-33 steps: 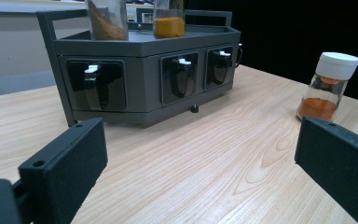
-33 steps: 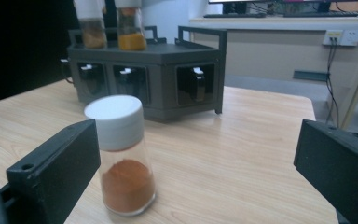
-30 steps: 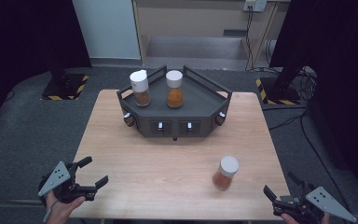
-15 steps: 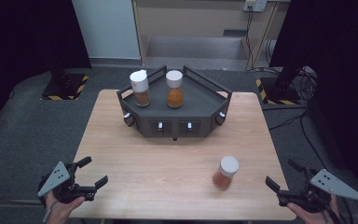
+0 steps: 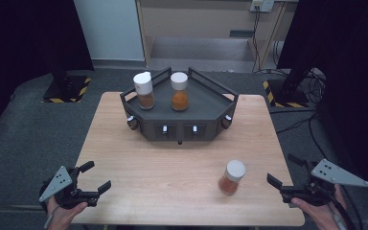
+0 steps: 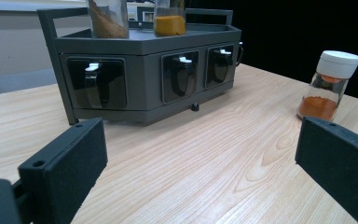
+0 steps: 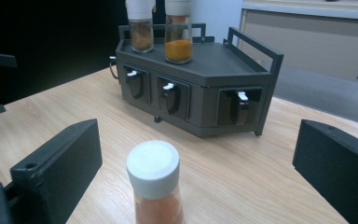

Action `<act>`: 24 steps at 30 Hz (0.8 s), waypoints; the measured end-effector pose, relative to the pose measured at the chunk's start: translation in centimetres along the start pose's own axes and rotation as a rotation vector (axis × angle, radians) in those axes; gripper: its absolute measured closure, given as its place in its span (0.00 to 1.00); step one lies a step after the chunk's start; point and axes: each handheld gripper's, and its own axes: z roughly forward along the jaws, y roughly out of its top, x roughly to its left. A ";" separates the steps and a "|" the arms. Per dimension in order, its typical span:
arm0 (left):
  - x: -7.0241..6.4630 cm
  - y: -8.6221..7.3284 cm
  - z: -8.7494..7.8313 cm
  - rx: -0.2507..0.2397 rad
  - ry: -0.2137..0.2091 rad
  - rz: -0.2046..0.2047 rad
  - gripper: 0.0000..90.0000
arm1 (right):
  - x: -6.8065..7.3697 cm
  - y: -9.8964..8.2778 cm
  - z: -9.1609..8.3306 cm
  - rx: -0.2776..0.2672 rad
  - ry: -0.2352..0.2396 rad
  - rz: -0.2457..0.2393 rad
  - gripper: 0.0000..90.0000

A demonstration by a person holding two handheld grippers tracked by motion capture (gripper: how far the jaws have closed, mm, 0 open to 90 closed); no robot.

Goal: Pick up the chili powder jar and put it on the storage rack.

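Note:
A dark grey rack (image 5: 206,101) (image 6: 144,79) (image 7: 223,65) with small drawers stands at the table's far middle. On top of it stand a brown-spice jar (image 5: 144,90) (image 7: 141,25) and an orange-spice jar (image 5: 179,91) (image 7: 177,30). A third white-capped jar (image 5: 232,177) (image 6: 330,84) (image 7: 156,184) of reddish spice stands upright on the table at the front right. My right gripper (image 5: 285,172) (image 7: 196,175) is open just right of that jar, which sits close in front of its jaws. My left gripper (image 5: 95,176) (image 6: 200,168) is open at the front left corner, holding nothing.
The wooden table (image 5: 172,158) has bare room between the rack and the front edge. Grey floor surrounds it, with black stands (image 5: 67,84) at the back left and back right, and cables at the right.
My right gripper has risen and moved a little forward and left toward the loose jar. The left gripper has stayed put.

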 end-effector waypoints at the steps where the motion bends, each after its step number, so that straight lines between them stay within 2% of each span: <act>1: 0.0 0.0 0.0 0.001 -0.001 0.000 0.01 | 0.0 0.1 0.1 0.002 0.002 -0.002 0.02; 9: 0.0 0.0 0.1 0.001 -0.003 -0.001 0.01 | 0.1 0.6 0.9 0.007 0.016 -0.017 0.02; 24: 0.0 0.0 0.0 0.001 -0.001 -0.001 0.01 | 0.0 0.1 3.2 0.052 0.054 -0.001 0.02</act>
